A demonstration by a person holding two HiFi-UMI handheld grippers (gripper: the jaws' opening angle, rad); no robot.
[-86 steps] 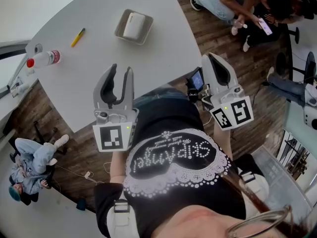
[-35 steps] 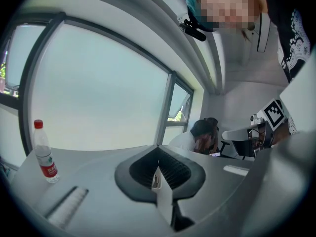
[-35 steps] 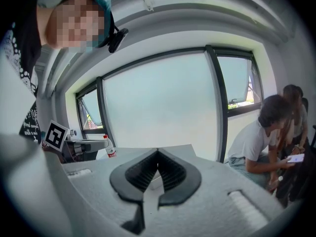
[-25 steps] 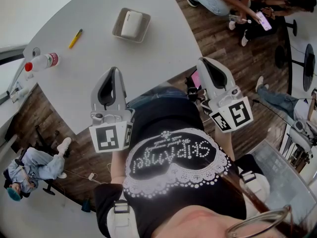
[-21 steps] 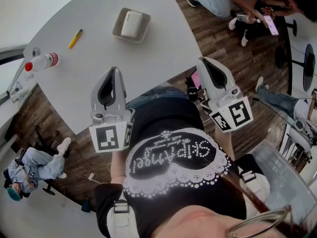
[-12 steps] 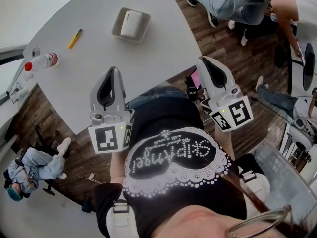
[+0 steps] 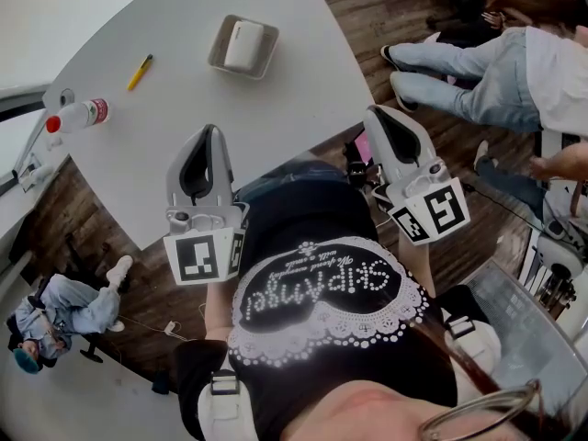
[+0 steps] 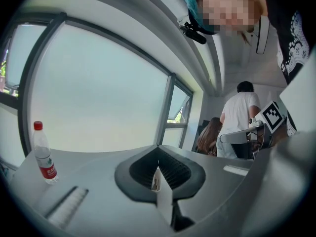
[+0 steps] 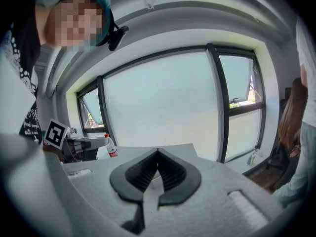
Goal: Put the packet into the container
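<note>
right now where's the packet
In the head view, the white packet lies inside the grey container on the far side of the table, upper centre of the picture, to the right of the yellow pen.

The 1 bench (image 7: 276,108) carries 1 container (image 7: 220,56), with 1 white packet (image 7: 243,44) in it. It also carries 1 yellow pen (image 7: 141,71) and 1 bottle (image 7: 83,112) with 1 red cap.

There are 2 grippers, the left gripper (image 7: 209,131) and the right gripper (image 7: 374,113). There are 2 cubes, the left marker cube (image 7: 200,257) and the right marker cube (image 7: 429,214).

At least 3 people show: 1 wearer (image 7: 322,310), 1 seated person (image 7: 57,306) and 1 person in jeans (image 7: 478,62).
</note>
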